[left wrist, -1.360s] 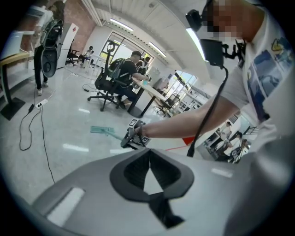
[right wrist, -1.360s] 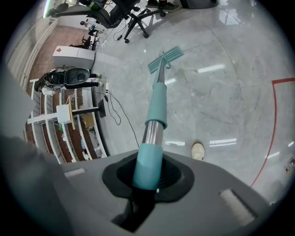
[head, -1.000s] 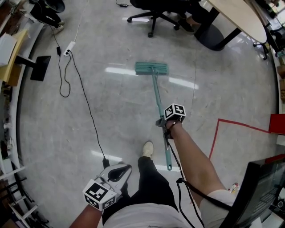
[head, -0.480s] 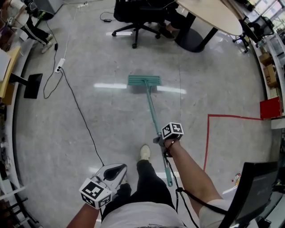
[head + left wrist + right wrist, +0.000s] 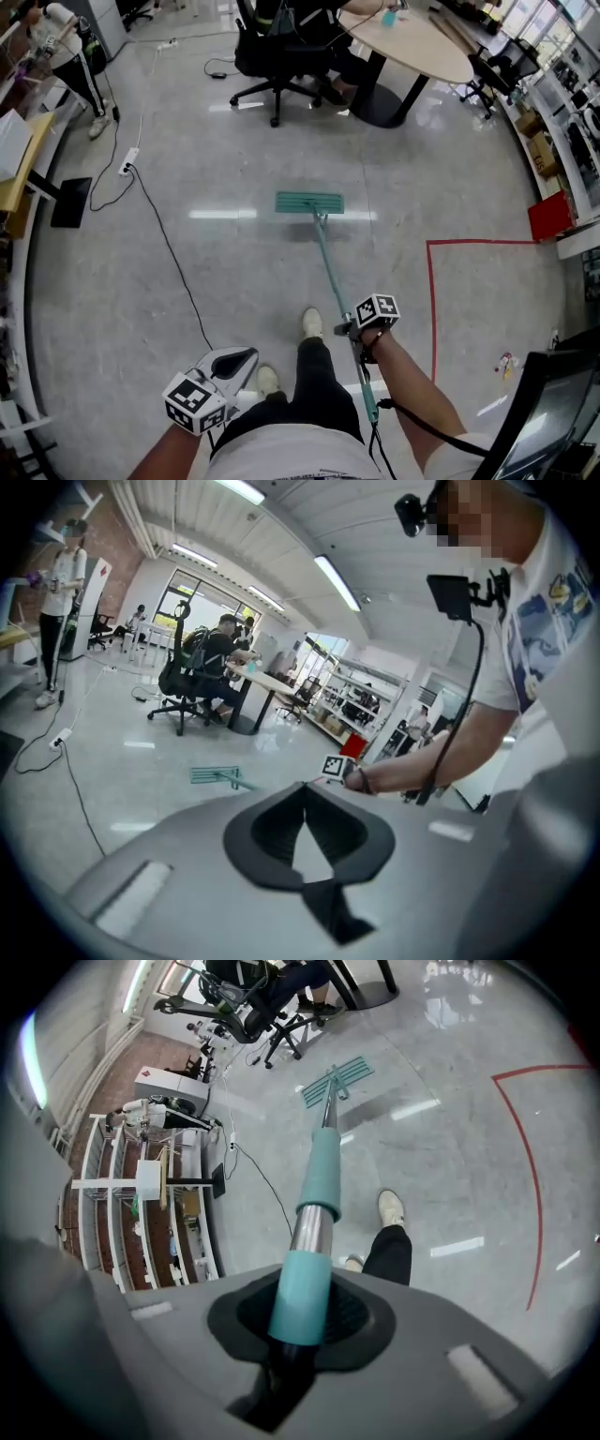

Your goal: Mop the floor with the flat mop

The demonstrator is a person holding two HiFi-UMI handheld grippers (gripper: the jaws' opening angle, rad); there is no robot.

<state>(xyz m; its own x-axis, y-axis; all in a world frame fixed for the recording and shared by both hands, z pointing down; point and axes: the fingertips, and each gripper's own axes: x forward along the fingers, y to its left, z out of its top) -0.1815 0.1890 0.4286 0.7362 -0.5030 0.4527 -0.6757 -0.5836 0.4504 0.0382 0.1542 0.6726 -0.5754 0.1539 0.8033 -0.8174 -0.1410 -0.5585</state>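
mop head (image 5: 309, 202) lies flat on floor (image 5: 253, 272), far centre, ahead of the feet | handle (image 5: 334, 277) clamped in right gripper (image 5: 351, 330) | left gripper (image 5: 242, 360) closed on nothing, near left | advice: press the pad level, stroke straight, avoid cable (image 5: 181, 272) at left

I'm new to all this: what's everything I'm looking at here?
Flat mop: one, teal, head on the floor ahead.
Floor: one, grey, glossy.
Tape line: one, red, on the floor, right.
Office chair: one, black, beside the table.
Table: one, pale top, far end.
Cable: one, black, across the floor, left.
Shoes: two, white, below the mop.
Left hand-held gripper: one, grey, shut, empty.
Right hand-held gripper: one, grey, shut on the flat mop's handle.
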